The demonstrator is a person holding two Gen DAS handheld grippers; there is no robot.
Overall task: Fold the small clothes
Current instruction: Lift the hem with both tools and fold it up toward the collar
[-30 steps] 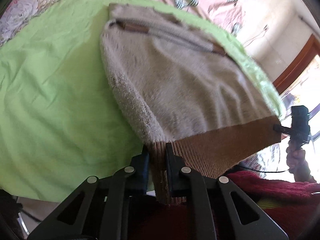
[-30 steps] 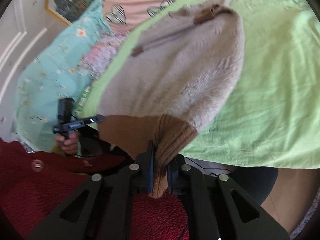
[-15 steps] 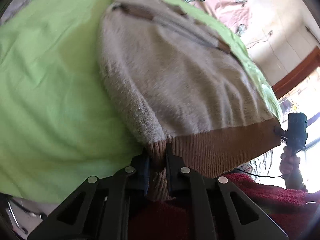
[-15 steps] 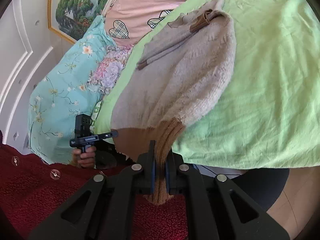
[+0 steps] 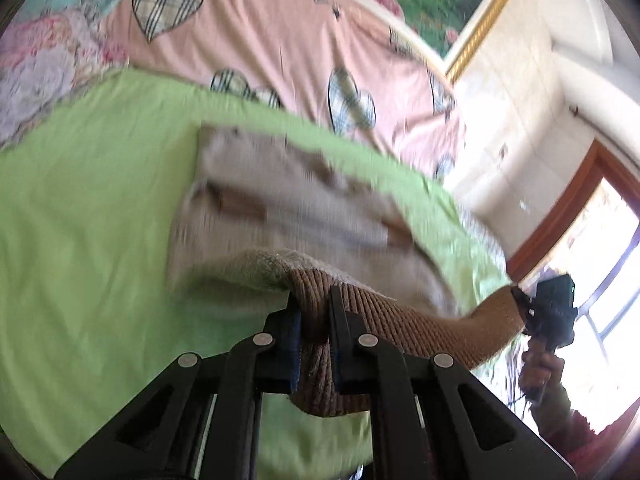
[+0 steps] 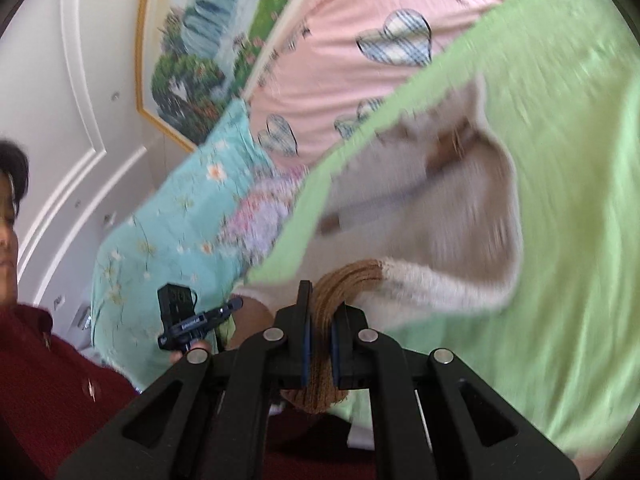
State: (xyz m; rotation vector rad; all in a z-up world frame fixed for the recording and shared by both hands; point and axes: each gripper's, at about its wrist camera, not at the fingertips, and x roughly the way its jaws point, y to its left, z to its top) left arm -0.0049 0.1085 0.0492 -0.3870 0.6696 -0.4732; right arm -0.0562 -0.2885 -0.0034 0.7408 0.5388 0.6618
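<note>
A small beige fuzzy sweater [image 5: 288, 204] with a brown ribbed hem lies on a green sheet [image 5: 80, 240]; it also shows in the right wrist view [image 6: 432, 216]. My left gripper [image 5: 314, 312] is shut on one corner of the brown hem [image 5: 400, 320] and holds it lifted above the sweater's body. My right gripper [image 6: 320, 320] is shut on the other hem corner [image 6: 352, 276], also lifted. The hem is raised over the lower body of the sweater. Both views are blurred by motion.
The green sheet [image 6: 560, 240] covers a bed. A pink cover with plaid hearts [image 5: 280, 48] lies beyond it, and a teal floral quilt [image 6: 168, 216] to the left. A framed picture [image 6: 208, 60] hangs on the wall. The person in red [image 6: 52, 380] stands at the bed's near edge.
Both grippers have lifted the brown hem and carried it forward over the sweater's body, toward the collar. The hem no longer hangs off the bed's near edge.
</note>
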